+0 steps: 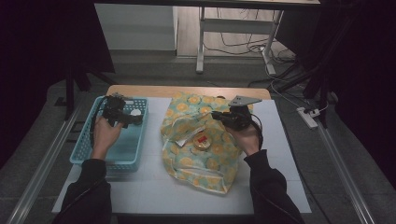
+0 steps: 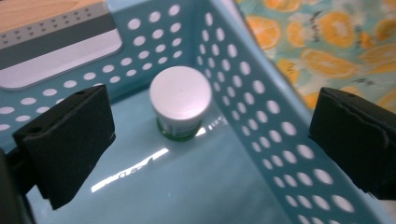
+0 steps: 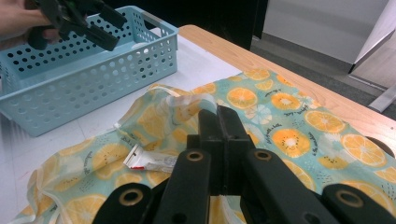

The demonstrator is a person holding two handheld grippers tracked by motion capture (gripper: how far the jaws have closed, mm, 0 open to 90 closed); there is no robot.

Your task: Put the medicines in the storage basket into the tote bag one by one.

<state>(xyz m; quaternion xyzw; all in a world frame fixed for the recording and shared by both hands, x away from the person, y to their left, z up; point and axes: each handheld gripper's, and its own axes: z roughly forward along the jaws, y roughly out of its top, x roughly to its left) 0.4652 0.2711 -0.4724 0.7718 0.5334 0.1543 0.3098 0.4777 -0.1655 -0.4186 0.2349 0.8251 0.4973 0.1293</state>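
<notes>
White-lidded jar [image 2: 180, 98] inside blue basket [image 2: 261, 116]

Dim, murky high view; perhaps overhead glare.

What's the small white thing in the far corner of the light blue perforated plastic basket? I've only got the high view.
Observer: A round white-lidded jar with a green base, upright in a corner of the light blue perforated plastic basket.
Operator: Is the left claw gripping it?
Observer: No, the left claw is open, short of it.
Operator: And the right claw?
Observer: The right claw is shut, over the orange-print fabric bag.
</notes>
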